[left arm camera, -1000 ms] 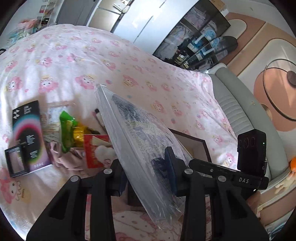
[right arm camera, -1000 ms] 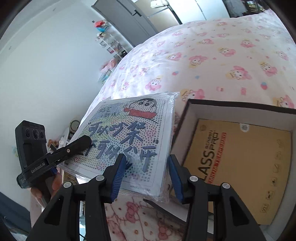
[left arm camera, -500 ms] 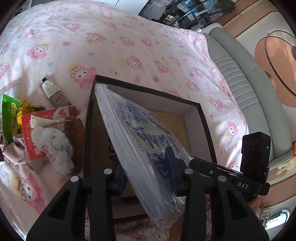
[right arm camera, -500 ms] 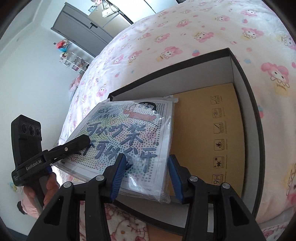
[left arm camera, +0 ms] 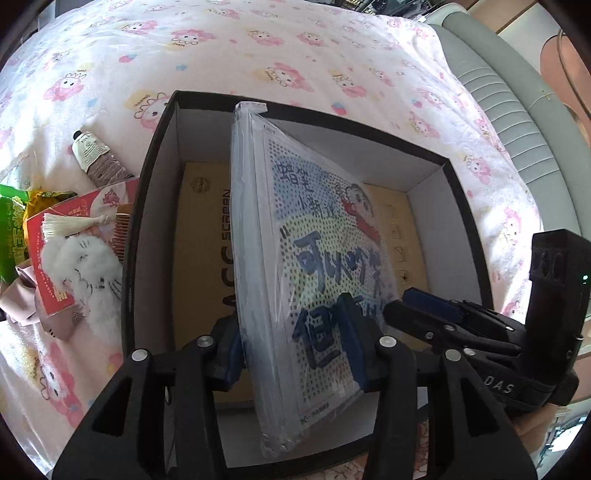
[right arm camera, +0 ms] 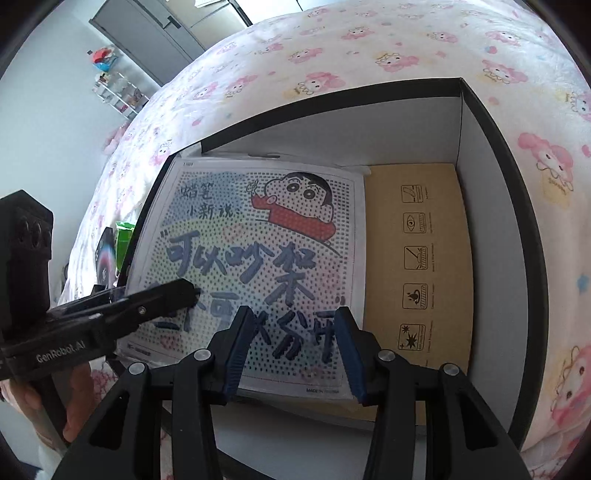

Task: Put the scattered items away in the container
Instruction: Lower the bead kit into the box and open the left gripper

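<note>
Plastic-wrapped board between opening left claw

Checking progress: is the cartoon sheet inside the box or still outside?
Inside: the cartoon sheet leans tilted within the box walls.

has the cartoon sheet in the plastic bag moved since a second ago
Yes. The bagged cartoon sheet has come down from above the bedspread into the black box, over the brown carton.

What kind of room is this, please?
Most likely a bedroom in a home: a bed with a pink cartoon-print sheet, a grey padded bed edge, and tall grey wardrobe doors.
</note>
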`<action>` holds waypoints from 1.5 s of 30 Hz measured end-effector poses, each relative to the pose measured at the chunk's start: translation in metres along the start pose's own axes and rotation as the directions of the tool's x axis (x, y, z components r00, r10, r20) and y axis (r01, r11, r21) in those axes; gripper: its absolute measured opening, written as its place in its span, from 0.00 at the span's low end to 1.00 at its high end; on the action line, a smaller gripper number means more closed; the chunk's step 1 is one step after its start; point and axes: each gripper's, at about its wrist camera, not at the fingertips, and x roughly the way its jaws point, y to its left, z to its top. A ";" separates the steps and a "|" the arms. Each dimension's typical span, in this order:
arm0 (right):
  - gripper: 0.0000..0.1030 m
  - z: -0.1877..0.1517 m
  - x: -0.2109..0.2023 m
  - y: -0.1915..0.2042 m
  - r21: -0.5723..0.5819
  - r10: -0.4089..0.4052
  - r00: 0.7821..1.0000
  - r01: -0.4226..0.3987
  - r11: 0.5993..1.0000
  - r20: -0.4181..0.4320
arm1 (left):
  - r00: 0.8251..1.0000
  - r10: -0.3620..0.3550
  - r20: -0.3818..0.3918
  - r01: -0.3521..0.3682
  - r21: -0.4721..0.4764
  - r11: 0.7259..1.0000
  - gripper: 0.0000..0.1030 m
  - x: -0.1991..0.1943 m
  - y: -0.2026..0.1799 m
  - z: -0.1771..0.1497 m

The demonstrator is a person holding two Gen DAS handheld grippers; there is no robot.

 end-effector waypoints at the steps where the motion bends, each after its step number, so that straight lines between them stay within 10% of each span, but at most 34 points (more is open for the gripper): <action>1: 0.41 0.001 0.000 0.001 0.002 -0.014 1.000 0.014 1.000 0.007 | 1.000 -0.003 -0.017 0.003 0.000 1.000 0.52 0.003 0.001 0.000; 8: 0.41 0.012 0.003 0.002 0.020 -0.118 0.993 0.118 0.993 0.001 | 0.997 0.059 -0.057 -0.059 -0.004 0.998 0.52 -0.005 -0.003 0.000; 12: 0.41 0.016 0.002 -0.001 0.028 -0.117 0.993 0.117 0.993 -0.003 | 0.987 0.153 0.042 -0.155 0.026 0.988 0.60 -0.029 -0.008 0.009; 17: 0.41 0.022 0.011 0.004 -0.009 -0.213 0.977 0.213 0.977 -0.017 | 0.999 0.006 0.050 -0.008 0.038 0.999 0.47 -0.022 -0.009 0.015; 23: 0.41 0.009 0.018 -0.006 -0.130 -0.252 0.962 0.238 0.963 -0.108 | 0.995 0.015 -0.094 -0.011 0.052 0.999 0.45 0.010 -0.014 0.001; 32: 0.44 -0.004 0.036 0.006 -0.136 -0.094 0.960 0.060 0.989 -0.263 | 0.995 0.069 -0.075 -0.068 0.019 0.998 0.46 0.003 -0.002 -0.002; 40: 0.50 -0.008 0.020 -0.003 -0.075 -0.034 0.981 0.020 0.997 -0.189 | 0.999 0.013 -0.047 -0.014 -0.037 0.999 0.46 -0.014 0.013 -0.005; 45: 0.49 -0.016 -0.004 -0.012 -0.110 -0.228 0.970 0.219 0.969 -0.077 | 0.999 -0.007 -0.039 0.006 -0.042 0.999 0.45 -0.022 0.014 -0.007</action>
